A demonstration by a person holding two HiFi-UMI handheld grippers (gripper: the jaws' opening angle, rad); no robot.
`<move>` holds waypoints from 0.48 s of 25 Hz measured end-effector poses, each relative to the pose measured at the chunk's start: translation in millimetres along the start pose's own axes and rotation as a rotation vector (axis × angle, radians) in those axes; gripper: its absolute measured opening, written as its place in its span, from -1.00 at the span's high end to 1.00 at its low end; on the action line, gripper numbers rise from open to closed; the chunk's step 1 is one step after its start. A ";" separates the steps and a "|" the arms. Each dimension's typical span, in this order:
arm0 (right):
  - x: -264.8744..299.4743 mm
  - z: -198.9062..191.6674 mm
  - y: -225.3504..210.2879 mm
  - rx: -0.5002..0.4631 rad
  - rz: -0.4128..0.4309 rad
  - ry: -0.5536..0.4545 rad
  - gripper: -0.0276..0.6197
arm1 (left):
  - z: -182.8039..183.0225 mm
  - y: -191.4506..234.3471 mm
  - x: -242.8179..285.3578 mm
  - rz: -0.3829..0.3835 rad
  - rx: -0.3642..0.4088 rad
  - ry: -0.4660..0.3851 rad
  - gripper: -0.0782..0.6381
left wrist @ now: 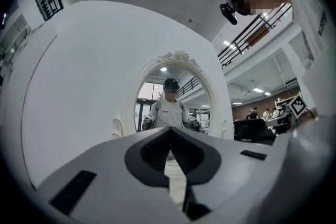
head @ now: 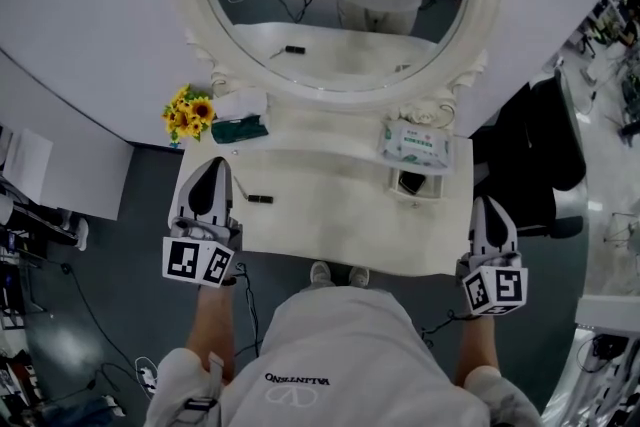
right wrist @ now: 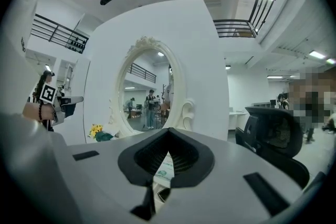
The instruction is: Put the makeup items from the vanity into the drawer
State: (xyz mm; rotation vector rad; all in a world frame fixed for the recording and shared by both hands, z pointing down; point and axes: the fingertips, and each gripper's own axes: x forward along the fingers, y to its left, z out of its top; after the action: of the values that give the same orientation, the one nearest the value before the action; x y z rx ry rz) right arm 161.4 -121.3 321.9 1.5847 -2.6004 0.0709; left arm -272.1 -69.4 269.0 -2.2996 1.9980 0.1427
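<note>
A small black makeup stick (head: 260,199) lies on the white vanity top (head: 330,215), just right of my left gripper (head: 214,165). That gripper is shut and holds nothing; its closed tips (left wrist: 170,129) point at the oval mirror (left wrist: 170,94). At the vanity's front right corner my right gripper (head: 489,205) is also shut and holds nothing. Through the slit under its closed tips (right wrist: 168,131) a wipes pack (right wrist: 164,169) shows. A small open drawer (head: 412,183) with something dark inside sits at the right of the vanity, below the wipes pack (head: 415,143).
A dark green pouch (head: 238,128) and a bunch of sunflowers (head: 188,113) stand at the back left beside the mirror (head: 335,5). A black chair (head: 530,155) stands close to the vanity's right side. A white wall rises behind.
</note>
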 end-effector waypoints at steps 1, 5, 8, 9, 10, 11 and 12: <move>-1.1 0.3 -1.3 -0.003 -0.004 0.001 0.88 | 0.1 -0.9 0.1 -0.003 0.000 0.000 0.77; -6.3 0.8 -5.7 -0.004 -0.018 0.001 0.88 | -0.7 -3.1 -0.3 -0.013 0.001 0.007 0.77; -8.8 0.7 -7.3 -0.007 -0.018 -0.004 0.88 | -2.0 -6.3 1.0 -0.024 0.001 0.010 0.77; -9.2 0.6 -7.4 -0.008 -0.020 -0.002 0.88 | -2.5 -7.7 1.7 -0.028 0.001 0.011 0.77; -9.5 0.3 -7.3 -0.008 -0.023 0.001 0.89 | -3.2 -9.0 2.4 -0.033 0.002 0.012 0.77; -9.7 0.0 -7.2 -0.006 -0.026 0.005 0.89 | -3.9 -10.3 3.0 -0.037 0.003 0.013 0.77; -9.8 -0.3 -7.2 -0.006 -0.027 0.007 0.88 | -4.5 -11.5 3.5 -0.040 0.004 0.014 0.77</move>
State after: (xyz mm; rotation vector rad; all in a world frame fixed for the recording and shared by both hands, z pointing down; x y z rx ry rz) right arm 172.3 -115.9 321.0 1.6146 -2.5710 0.0663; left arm -260.2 -71.8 273.1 -2.3427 1.9561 0.1201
